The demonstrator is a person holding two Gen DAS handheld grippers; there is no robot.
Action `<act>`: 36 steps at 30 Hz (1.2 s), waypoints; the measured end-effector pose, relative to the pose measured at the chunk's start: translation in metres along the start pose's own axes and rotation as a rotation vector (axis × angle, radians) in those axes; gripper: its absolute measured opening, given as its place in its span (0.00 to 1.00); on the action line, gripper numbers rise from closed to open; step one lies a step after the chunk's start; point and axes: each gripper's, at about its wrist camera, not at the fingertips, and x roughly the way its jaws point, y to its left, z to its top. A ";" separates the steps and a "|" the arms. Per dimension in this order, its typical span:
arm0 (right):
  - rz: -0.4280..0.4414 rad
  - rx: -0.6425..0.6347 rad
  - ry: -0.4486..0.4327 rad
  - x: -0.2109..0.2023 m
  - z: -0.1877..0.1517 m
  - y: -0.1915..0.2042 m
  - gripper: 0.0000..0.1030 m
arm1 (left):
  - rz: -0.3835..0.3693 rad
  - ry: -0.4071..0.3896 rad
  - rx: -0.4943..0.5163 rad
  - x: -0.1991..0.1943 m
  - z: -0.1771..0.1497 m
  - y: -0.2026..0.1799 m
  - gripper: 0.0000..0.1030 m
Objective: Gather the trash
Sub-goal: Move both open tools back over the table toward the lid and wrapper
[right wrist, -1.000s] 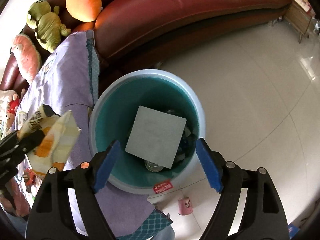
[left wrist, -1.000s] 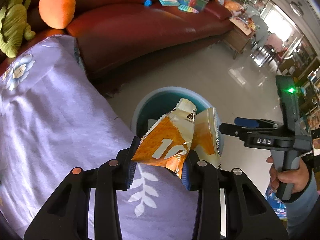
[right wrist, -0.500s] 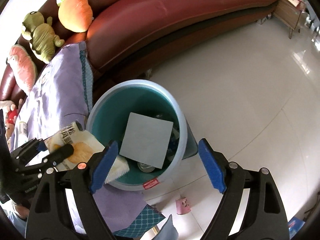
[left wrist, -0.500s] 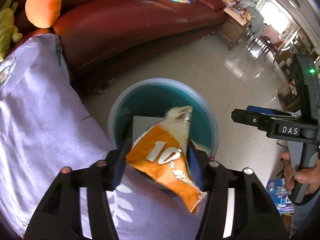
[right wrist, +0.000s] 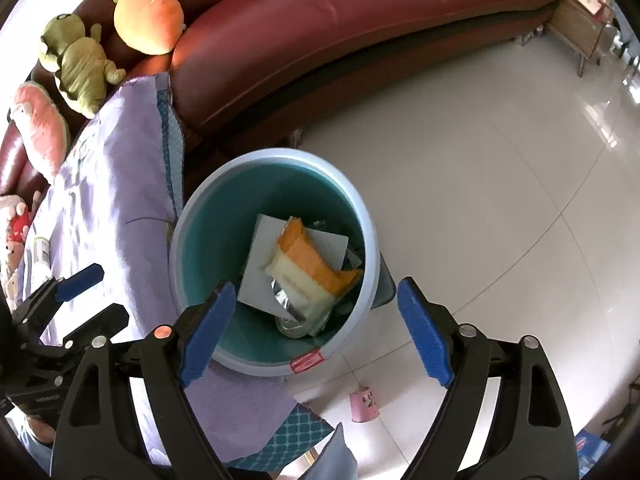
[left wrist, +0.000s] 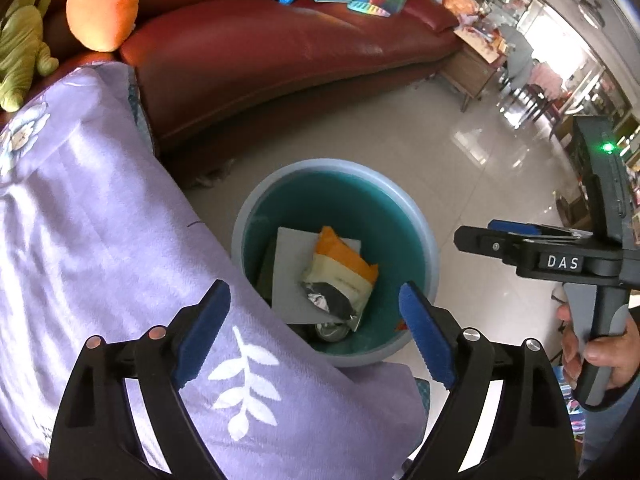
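Your left gripper [left wrist: 312, 330] hangs over the bin [left wrist: 430, 248] with its jaws opening and nothing between them, so the snack bag [left wrist: 340, 268] lies inside, on a flat grey card [left wrist: 286, 272]. Your right gripper [right wrist: 312, 330] is also opening and empty, above the same bin. The bag is crinkled foil, orange and cream; the bin is smooth round plastic beside the purple cloth [left wrist: 100, 240].

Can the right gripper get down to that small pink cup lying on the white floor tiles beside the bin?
Probably yes. The small pink cup lies on bare floor, just below the opening, empty right gripper, with nothing on it; the round blue bin stands clear beside it.
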 end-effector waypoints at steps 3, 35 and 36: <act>-0.002 -0.013 0.004 -0.002 -0.003 0.007 0.82 | -0.004 -0.004 -0.014 -0.006 -0.004 0.004 0.85; 0.051 -0.364 0.066 -0.031 -0.079 0.245 0.82 | 0.141 -0.177 -0.283 -0.194 -0.173 0.170 0.89; 0.055 -0.375 0.070 -0.032 -0.084 0.254 0.82 | 0.148 -0.180 -0.287 -0.199 -0.181 0.176 0.89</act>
